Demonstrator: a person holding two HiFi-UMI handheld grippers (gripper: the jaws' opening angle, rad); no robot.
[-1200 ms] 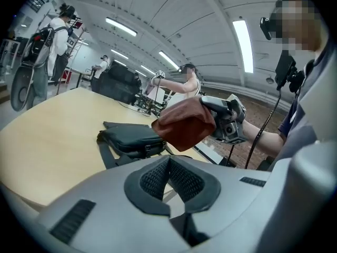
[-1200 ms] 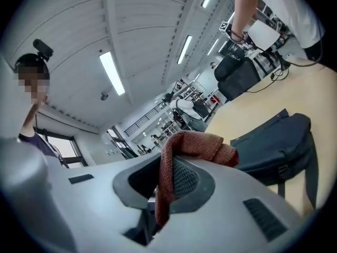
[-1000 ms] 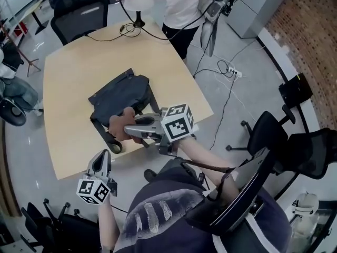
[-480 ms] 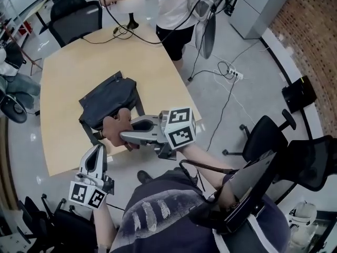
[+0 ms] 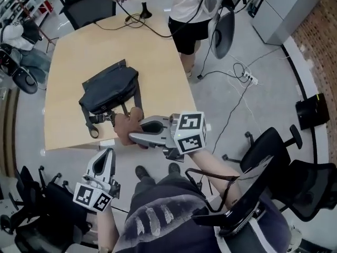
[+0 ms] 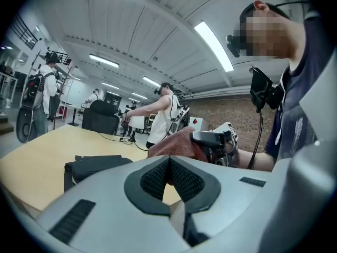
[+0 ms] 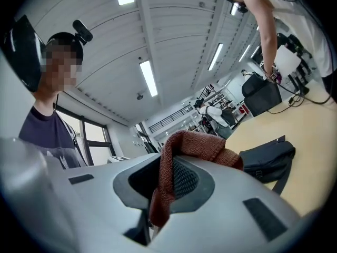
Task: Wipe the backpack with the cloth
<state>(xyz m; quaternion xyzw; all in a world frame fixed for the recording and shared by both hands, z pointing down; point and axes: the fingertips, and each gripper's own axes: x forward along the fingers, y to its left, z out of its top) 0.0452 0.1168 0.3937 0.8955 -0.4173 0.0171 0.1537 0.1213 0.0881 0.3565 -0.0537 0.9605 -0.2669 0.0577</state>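
The dark backpack (image 5: 108, 91) lies flat on the wooden table (image 5: 68, 62), straps trailing toward the near edge. My right gripper (image 5: 138, 137) is shut on the brown cloth (image 5: 126, 126), held at the table's near edge just in front of the backpack's straps. In the right gripper view the cloth (image 7: 197, 144) drapes over the jaws, with the backpack (image 7: 266, 159) beyond. My left gripper (image 5: 103, 163) hangs off the table below that edge, shut and empty. The left gripper view shows the backpack (image 6: 92, 165) at left and the cloth (image 6: 176, 144) ahead.
A person in a white top (image 5: 189, 4) stands at the table's far side, with cables (image 5: 137, 20) on the tabletop there. Office chairs (image 5: 87, 1) stand at the back and another chair (image 5: 268, 141) at the right. A power strip (image 5: 247, 77) lies on the floor.
The right gripper with the cloth has drawn back from the backpack's near side toward the table's edge. The left gripper stays low off the table.
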